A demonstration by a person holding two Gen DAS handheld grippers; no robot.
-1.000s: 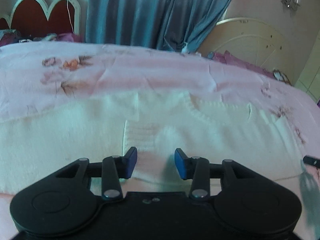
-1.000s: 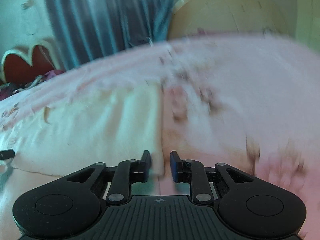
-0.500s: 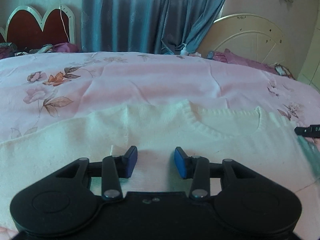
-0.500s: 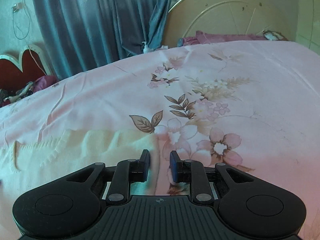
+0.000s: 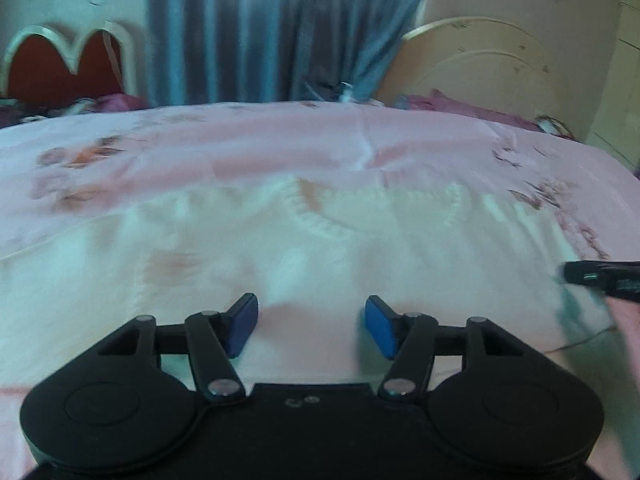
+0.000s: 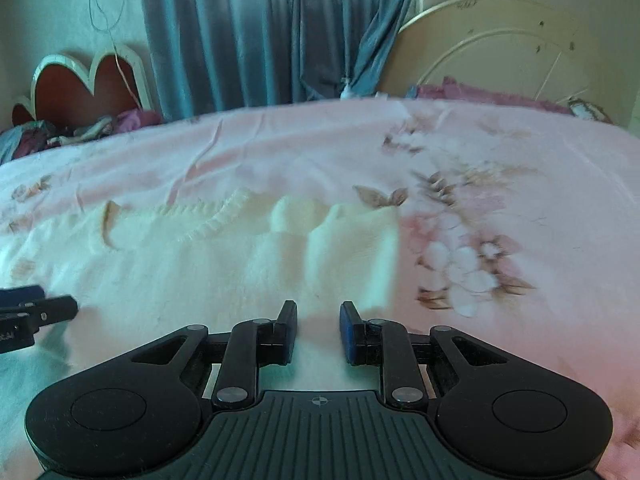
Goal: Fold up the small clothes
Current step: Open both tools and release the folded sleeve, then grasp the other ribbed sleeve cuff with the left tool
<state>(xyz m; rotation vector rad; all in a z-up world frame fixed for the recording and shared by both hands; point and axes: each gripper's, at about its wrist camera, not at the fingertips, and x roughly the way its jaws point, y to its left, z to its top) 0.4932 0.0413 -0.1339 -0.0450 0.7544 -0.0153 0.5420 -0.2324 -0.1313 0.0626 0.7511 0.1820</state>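
A cream knit sweater (image 5: 320, 256) lies spread on the pink floral bedspread (image 5: 280, 148), its ribbed neckline (image 5: 320, 228) facing the far side. My left gripper (image 5: 311, 326) is open and empty, low over the sweater's middle. My right gripper (image 6: 318, 330) is open and empty over the sweater (image 6: 240, 264), near its right edge, where the knit is bunched into folds (image 6: 352, 232). The right gripper's tip shows at the right edge of the left wrist view (image 5: 600, 278); the left one shows at the left edge of the right wrist view (image 6: 32, 312).
Blue curtains (image 6: 260, 32) hang behind the bed. A cream round headboard (image 6: 512, 52) stands at the back right with purple pillows (image 6: 480, 92). A red scalloped headboard (image 6: 84, 84) and piled clothes (image 6: 60, 132) are at the back left.
Both grippers have opened wider. The right gripper has moved left from the sweater's edge over the knit, and the right side of the sweater now lies bunched.
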